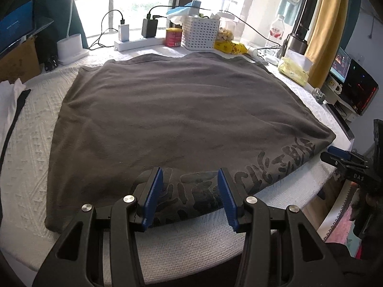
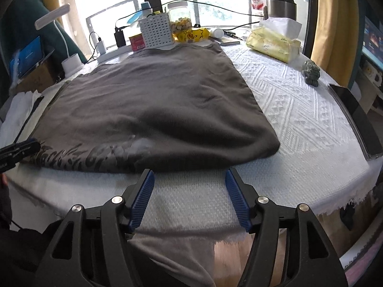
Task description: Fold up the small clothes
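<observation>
A dark grey garment (image 1: 179, 110) (image 2: 155, 100) lies spread flat on the white textured tablecloth (image 2: 299, 119), with dark printed lettering (image 1: 275, 165) along its near edge. In the left wrist view my left gripper (image 1: 189, 171) stands open. Its blue pads (image 1: 153, 196) straddle the printed near hem without pressing on it. My right gripper (image 2: 189, 172) is open over bare tablecloth just in front of the garment's near right edge, with nothing between its fingers. Each gripper shows at the edge of the other's view: the right gripper (image 1: 347, 165), and the left gripper (image 2: 19, 150).
Along the window stand a white perforated basket (image 1: 199, 34) (image 2: 156, 31), a red can (image 1: 173, 37), a power strip with chargers (image 1: 136, 43) and a lamp base (image 1: 70, 46). A yellow tissue pack (image 2: 273, 43), a small green figurine (image 2: 311, 73) and a dark tablet (image 2: 356, 117) lie right. White clothing (image 1: 9, 105) lies left.
</observation>
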`<action>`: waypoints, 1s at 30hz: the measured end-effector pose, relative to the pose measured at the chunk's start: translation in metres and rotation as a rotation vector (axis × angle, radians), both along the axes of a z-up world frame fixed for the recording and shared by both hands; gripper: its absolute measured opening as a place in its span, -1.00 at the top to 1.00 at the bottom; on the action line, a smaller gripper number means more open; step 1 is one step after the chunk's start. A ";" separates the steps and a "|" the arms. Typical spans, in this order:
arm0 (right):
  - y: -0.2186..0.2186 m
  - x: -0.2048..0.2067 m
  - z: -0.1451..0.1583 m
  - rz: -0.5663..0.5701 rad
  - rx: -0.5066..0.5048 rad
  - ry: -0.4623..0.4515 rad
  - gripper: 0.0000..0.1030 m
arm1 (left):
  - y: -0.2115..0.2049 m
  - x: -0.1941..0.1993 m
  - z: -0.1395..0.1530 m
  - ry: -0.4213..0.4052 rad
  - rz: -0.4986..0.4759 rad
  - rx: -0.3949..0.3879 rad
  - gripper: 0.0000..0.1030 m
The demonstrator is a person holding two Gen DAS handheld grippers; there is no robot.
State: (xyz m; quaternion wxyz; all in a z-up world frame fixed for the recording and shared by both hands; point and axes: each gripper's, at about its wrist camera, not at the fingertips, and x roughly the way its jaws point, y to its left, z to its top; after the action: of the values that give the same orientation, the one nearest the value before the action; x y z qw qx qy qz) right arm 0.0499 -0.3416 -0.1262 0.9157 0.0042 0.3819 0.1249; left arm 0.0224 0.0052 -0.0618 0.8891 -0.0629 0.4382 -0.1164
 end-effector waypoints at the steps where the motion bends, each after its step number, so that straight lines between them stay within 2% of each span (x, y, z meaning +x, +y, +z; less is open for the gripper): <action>1: 0.001 0.003 0.000 -0.005 0.004 0.000 -0.28 | 0.001 0.002 -0.001 0.005 0.001 -0.002 0.08; 11: 0.011 0.036 0.003 -0.040 0.050 -0.003 -0.39 | 0.013 0.021 -0.003 0.027 0.007 -0.024 0.08; 21: 0.029 0.079 0.007 -0.041 0.098 0.000 -0.39 | 0.035 0.050 -0.005 0.052 0.051 -0.024 0.08; 30: 0.027 0.117 0.012 -0.118 0.188 0.011 -0.40 | 0.051 0.072 -0.007 0.057 0.103 -0.032 0.08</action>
State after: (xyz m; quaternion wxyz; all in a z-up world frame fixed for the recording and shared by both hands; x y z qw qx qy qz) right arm 0.1666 -0.3143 -0.1142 0.9149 0.1133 0.3727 0.1060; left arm 0.0946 0.0563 -0.0684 0.8800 -0.1027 0.4576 -0.0756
